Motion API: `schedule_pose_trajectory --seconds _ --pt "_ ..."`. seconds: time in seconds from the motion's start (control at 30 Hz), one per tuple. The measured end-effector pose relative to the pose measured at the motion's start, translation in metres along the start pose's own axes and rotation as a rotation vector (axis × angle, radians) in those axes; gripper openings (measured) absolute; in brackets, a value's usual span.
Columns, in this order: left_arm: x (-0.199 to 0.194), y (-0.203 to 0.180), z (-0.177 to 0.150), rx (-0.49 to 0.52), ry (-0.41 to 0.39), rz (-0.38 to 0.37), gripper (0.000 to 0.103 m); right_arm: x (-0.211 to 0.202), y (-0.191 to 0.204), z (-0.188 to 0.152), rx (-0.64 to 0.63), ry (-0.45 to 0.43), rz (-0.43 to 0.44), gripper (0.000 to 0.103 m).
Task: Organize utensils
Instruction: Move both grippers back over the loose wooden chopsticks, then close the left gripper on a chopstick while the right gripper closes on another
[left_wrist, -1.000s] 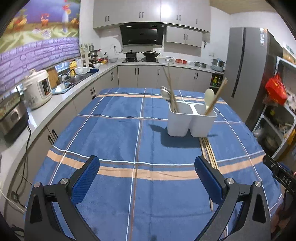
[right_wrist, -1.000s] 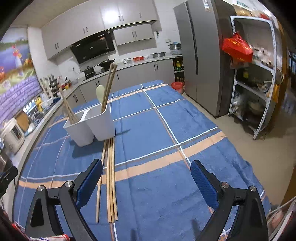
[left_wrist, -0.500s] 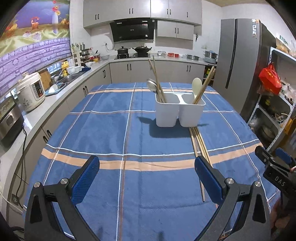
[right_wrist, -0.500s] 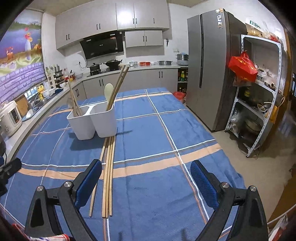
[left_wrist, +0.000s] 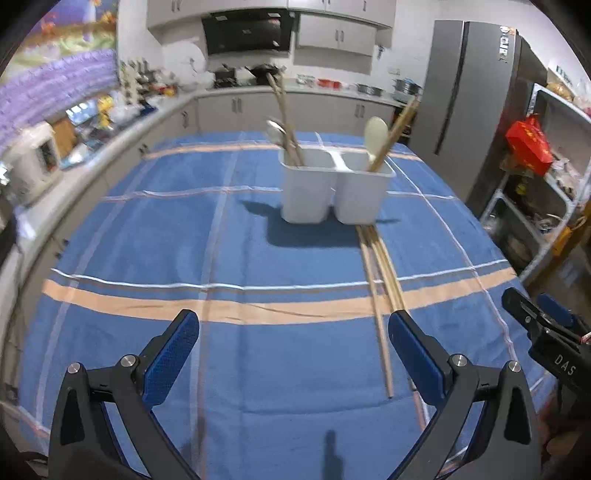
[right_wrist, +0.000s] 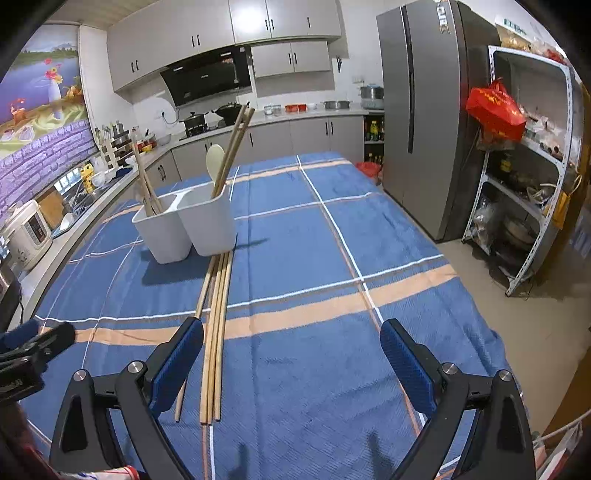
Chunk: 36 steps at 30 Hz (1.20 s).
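A white two-compartment holder (left_wrist: 332, 188) (right_wrist: 184, 225) stands on the blue plaid tablecloth (left_wrist: 184, 229). Its left compartment holds chopsticks and a metal spoon (left_wrist: 275, 129); its right one holds a pale spoon (left_wrist: 376, 134) (right_wrist: 215, 158) and chopsticks. Several long wooden chopsticks (left_wrist: 380, 280) (right_wrist: 216, 325) lie flat on the cloth, running from the holder toward me. My left gripper (left_wrist: 293, 349) is open and empty, with the chopsticks just inside its right finger. My right gripper (right_wrist: 291, 356) is open and empty, the chopsticks lying just inside its left finger.
A kitchen counter (right_wrist: 92, 192) with a rice cooker (right_wrist: 27, 232) runs along the table's left side. A grey fridge (right_wrist: 421, 110) and a metal shelf rack (right_wrist: 528, 177) stand to the right. Bare floor lies past the table's right edge.
Both grippers have swung and moved closer to the table; the holder and the loose chopsticks now look nearer in both views. Both stay open.
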<state>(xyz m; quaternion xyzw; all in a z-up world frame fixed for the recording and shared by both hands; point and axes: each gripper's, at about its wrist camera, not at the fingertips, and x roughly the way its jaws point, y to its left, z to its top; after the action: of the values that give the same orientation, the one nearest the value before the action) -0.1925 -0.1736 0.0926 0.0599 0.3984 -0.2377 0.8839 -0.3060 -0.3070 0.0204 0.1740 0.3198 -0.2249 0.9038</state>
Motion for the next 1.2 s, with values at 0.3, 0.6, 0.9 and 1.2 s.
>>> schedule_pose_trajectory --seconds 0.3,0.6,0.9,1.2 --pt "0.079 -0.024 0.003 0.021 0.168 -0.213 0.051 0.007 -0.014 -0.01 0.026 0.041 -0.007 0.099" --pt "0.125 -0.054 0.01 0.089 0.25 -0.258 0.017 0.007 -0.023 -0.017 0.049 0.06 -0.039 0.099" --pt "0.139 -0.07 0.014 0.124 0.246 -0.245 0.011 0.02 -0.019 -0.016 0.061 0.093 0.005 0.097" --pt "0.13 -0.035 0.01 0.063 0.285 -0.201 0.005 0.068 0.022 -0.012 -0.007 0.243 0.219 0.069"
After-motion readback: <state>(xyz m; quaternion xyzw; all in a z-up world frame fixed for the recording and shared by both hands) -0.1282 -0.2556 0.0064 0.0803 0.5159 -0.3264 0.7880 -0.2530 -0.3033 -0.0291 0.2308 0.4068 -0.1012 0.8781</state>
